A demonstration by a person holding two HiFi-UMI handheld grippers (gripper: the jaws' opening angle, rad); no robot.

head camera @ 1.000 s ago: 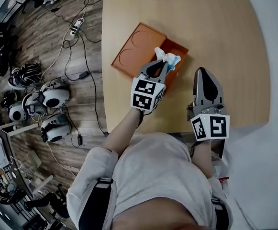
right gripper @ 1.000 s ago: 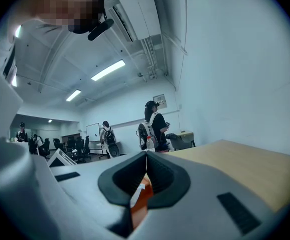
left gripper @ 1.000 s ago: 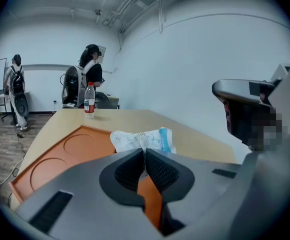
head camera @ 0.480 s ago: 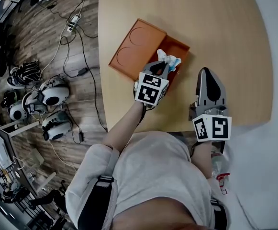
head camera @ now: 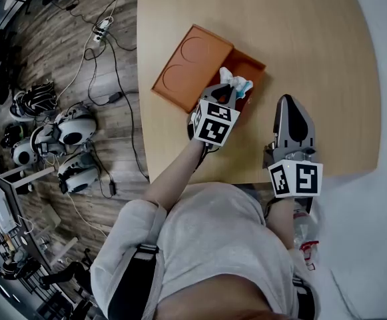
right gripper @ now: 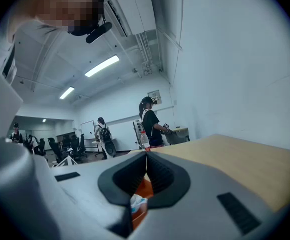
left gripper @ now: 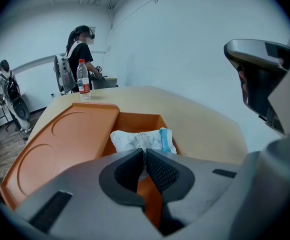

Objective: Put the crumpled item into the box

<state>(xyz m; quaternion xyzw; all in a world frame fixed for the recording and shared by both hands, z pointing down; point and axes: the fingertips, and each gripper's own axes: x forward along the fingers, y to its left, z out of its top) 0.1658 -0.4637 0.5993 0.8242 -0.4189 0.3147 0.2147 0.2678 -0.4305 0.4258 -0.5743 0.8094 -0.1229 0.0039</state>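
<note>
Tissue (head camera: 234, 80), white with a blue strip and crumpled into a wad, is pinched in the left gripper (head camera: 228, 92), just above centre of the head view. In the left gripper view the two ribbed jaws are pressed together with a sliver of white caught between them, and the rest of the wad (left gripper: 144, 140) bulges out beyond their tips (left gripper: 145, 152).

The wad sits over the open compartment of an orange box (head camera: 254, 66) at its near edge. Whether it touches the bottom cannot be told, since the jaws cover its lower part. The box's lid (head camera: 188, 65) lies flat and open toward the left of the frame, with two round impressions in its surface. In the left gripper view the lid (left gripper: 60, 144) fills the lower left and the compartment (left gripper: 135, 121) lies behind the wad.

The right gripper (head camera: 288, 103) is at centre right of the head view, over the light wooden table (head camera: 306, 32) just beside the box. Its jaws are closed against each other with nothing held (right gripper: 146, 156).

A clear bottle with a red label (left gripper: 83, 79) stands at the far end of the table, at the upper left of the left gripper view, with two people (left gripper: 80, 49) behind it. Cables (head camera: 106, 59) run across the wood floor at the upper left of the head view.
</note>
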